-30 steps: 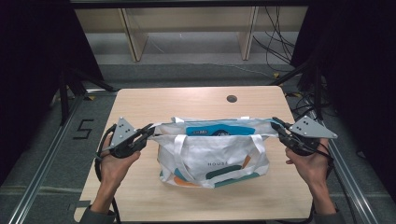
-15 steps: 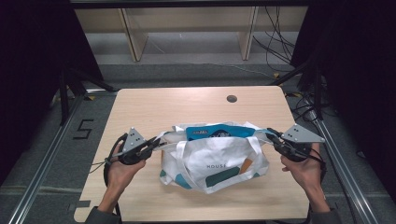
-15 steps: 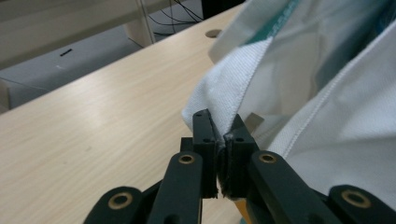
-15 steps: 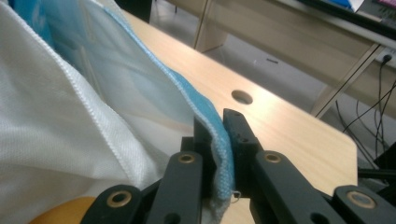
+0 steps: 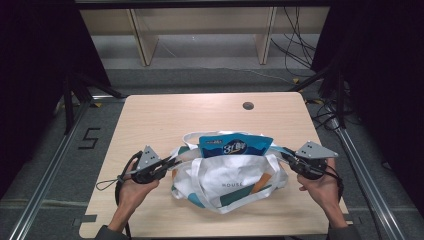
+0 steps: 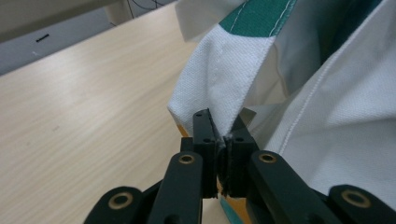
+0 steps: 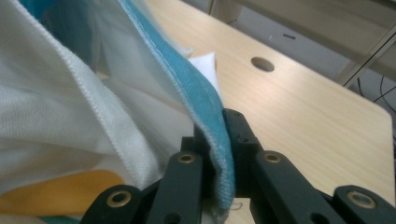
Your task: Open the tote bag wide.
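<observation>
Between the black jaws of the left gripper (image 6: pixel 223 140), seen in its own view: a fold of white canvas, pinched tight, belonging to the tote bag (image 6: pixel 299 93). A green band with white stitching crosses the cloth above the pinch. Jaws closed on the fabric, no gap visible.

Right gripper (image 7: pixel 219 140), own view: jaws closed on a teal-edged hem of the same bag (image 7: pixel 70 93), the hem running down between the two fingers. White weave lies to the left of the hem, with a yellow-orange patch at the lower left.

High view, outward from the grips:
- Left gripper (image 5: pixel 167 164), held in the person's left hand (image 5: pixel 132 187), at the bag's left end; grey three-cornered plate on top; black cable looping off toward the table's left edge.
- Right gripper (image 5: pixel 286 157), held in the right hand (image 5: pixel 320 185), at the bag's right end; grey plate on top.
- Tote bag (image 5: pixel 230 187): white with teal, green and orange patches, small dark lettering on its face; lies on the near half of the table, spread between the two grippers, mouth facing away from the person.
- Blue packet (image 5: pixel 235 146): white and yellow print, standing out of the bag's mouth.
- Table (image 5: pixel 165 115): pale wood, rounded corners, round cable hole (image 5: pixel 248 105) near the far edge.
- Floor: grey, with a marking "5" (image 5: pixel 89 138) left of the table.
</observation>
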Motion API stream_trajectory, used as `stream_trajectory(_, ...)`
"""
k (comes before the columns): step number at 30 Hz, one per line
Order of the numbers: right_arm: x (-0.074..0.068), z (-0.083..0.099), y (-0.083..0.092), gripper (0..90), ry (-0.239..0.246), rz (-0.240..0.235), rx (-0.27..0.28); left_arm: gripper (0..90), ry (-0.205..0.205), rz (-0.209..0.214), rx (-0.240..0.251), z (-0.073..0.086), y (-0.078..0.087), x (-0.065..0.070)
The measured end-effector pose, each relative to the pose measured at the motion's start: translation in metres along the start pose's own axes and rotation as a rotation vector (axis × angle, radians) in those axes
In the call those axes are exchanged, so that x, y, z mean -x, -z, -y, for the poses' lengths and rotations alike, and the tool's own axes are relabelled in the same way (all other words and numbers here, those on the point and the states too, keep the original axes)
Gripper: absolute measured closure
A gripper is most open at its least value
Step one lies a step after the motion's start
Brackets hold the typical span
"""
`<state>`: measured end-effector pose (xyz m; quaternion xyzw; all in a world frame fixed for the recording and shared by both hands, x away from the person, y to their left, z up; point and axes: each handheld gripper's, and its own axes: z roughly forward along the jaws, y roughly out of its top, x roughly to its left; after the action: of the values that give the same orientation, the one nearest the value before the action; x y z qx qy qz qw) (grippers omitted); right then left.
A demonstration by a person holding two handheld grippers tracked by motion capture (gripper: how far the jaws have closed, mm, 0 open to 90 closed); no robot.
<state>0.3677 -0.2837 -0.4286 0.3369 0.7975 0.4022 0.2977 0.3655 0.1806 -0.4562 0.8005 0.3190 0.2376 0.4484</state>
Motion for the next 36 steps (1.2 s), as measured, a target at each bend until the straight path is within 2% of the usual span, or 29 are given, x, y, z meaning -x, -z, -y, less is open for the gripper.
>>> stream_trajectory(1, -0.002, 0.002, -0.001, 84.7, -0.011, 0.002, -0.005, 85.8, 0.006, 0.001, -0.008, 0.003, -0.002, 0.001)
stream_trajectory(2, -0.001, 0.004, -0.002, 84.7, -0.001, -0.006, -0.012, 85.8, -0.015, 0.008, -0.02, 0.005, -0.005, 0.0)
stream_trajectory(3, -0.002, 0.005, -0.003, 84.7, -0.009, -0.003, -0.014, 85.8, -0.002, 0.01, -0.029, 0.008, -0.007, 0.003)
stream_trajectory(4, -0.001, 0.006, -0.004, 84.7, 0.013, -0.011, -0.013, 85.8, 0.005, 0.021, -0.052, 0.01, -0.009, 0.005)
stream_trajectory(5, -0.002, 0.007, -0.005, 84.7, 0.018, -0.015, -0.019, 85.8, -0.024, 0.024, -0.065, 0.012, -0.012, 0.005)
stream_trajectory(6, -0.003, 0.008, -0.005, 84.7, 0.008, -0.019, -0.034, 85.8, -0.004, 0.036, -0.08, 0.015, -0.014, 0.008)
stream_trajectory(7, -0.003, 0.009, -0.007, 84.7, 0.017, -0.017, -0.032, 85.8, -0.019, 0.035, -0.092, 0.017, -0.016, 0.009)
stream_trajectory(8, -0.004, 0.011, -0.008, 84.6, 0.014, -0.023, -0.039, 85.9, -0.006, 0.038, -0.093, 0.019, -0.017, 0.011)
stream_trajectory(9, -0.004, 0.012, -0.009, 84.6, 0.022, -0.021, -0.047, 85.9, -0.03, 0.037, -0.096, 0.019, -0.017, 0.01)
stream_trajectory(10, -0.006, 0.013, -0.01, 84.6, 0.016, -0.014, -0.051, 85.9, -0.026, 0.033, -0.091, 0.019, -0.018, 0.01)
stream_trajectory(11, -0.005, 0.014, -0.011, 84.6, 0.02, -0.028, -0.063, 85.9, -0.009, 0.036, -0.093, 0.019, -0.018, 0.011)
stream_trajectory(12, -0.005, 0.015, -0.012, 84.6, 0.027, -0.029, -0.068, 85.9, -0.029, 0.042, -0.096, 0.019, -0.018, 0.01)
stream_trajectory(15, -0.006, 0.021, -0.018, 84.6, 0.022, -0.04, -0.097, 85.9, -0.025, 0.031, -0.085, 0.02, -0.02, 0.012)
stream_trajectory(16, -0.005, 0.024, -0.02, 84.6, 0.032, -0.042, -0.103, 85.9, -0.023, 0.033, -0.106, 0.02, -0.02, 0.013)
stream_trajectory(17, -0.006, 0.025, -0.022, 84.6, 0.03, -0.046, -0.114, 85.9, -0.051, 0.034, -0.102, 0.02, -0.021, 0.012)
stream_trajectory(18, -0.007, 0.027, -0.023, 84.6, 0.022, -0.051, -0.131, 85.9, -0.05, 0.027, -0.097, 0.02, -0.022, 0.013)
stream_trajectory(21, -0.007, 0.033, -0.029, 84.7, 0.043, -0.053, -0.145, 85.9, -0.048, 0.026, -0.111, 0.021, -0.022, 0.014)
stream_trajectory(22, -0.008, 0.034, -0.03, 84.8, 0.041, -0.054, -0.157, 85.9, -0.031, 0.022, -0.102, 0.022, -0.023, 0.015)
stream_trajectory(23, -0.009, 0.035, -0.033, 84.8, 0.036, -0.061, -0.165, 85.9, -0.064, 0.032, -0.108, 0.021, -0.023, 0.012)
stream_trajectory(24, -0.01, 0.036, -0.034, 84.8, 0.031, -0.061, -0.178, 85.9, -0.028, 0.026, -0.11, 0.022, -0.024, 0.014)
stream_trajectory(25, -0.009, 0.038, -0.037, 84.8, 0.051, -0.076, -0.189, 85.9, -0.049, 0.035, -0.108, 0.023, -0.025, 0.012)
stream_trajectory(27, -0.011, 0.043, -0.044, 84.8, 0.055, -0.081, -0.234, 85.8, -0.043, 0.016, -0.116, 0.023, -0.026, 0.014)
stream_trajectory(29, -0.015, 0.047, -0.052, 84.9, 0.052, -0.088, -0.28, 85.8, -0.093, 0.016, -0.131, 0.023, -0.028, 0.013)
stream_trajectory(30, -0.016, 0.049, -0.056, 84.9, 0.058, -0.087, -0.289, 85.8, -0.076, 0.011, -0.127, 0.024, -0.029, 0.015)
stream_trajectory(32, -0.016, 0.05, -0.058, 84.9, 0.05, -0.091, -0.289, 85.9, -0.06, 0.014, -0.121, 0.028, -0.031, 0.014)
stream_trajectory(33, -0.015, 0.05, -0.058, 85.0, 0.043, -0.092, -0.287, 85.9, -0.033, 0.02, -0.121, 0.029, -0.033, 0.015)
stream_trajectory(34, -0.015, 0.051, -0.058, 84.9, 0.046, -0.094, -0.279, 85.9, -0.05, 0.028, -0.128, 0.031, -0.035, 0.012)
stream_trajectory(35, -0.014, 0.052, -0.058, 85.0, 0.043, -0.097, -0.275, 85.9, -0.023, 0.027, -0.133, 0.033, -0.037, 0.013)
stream_trajectory(36, -0.015, 0.053, -0.058, 85.0, 0.014, -0.096, -0.272, 85.8, -0.058, 0.02, -0.15, 0.033, -0.038, 0.011)
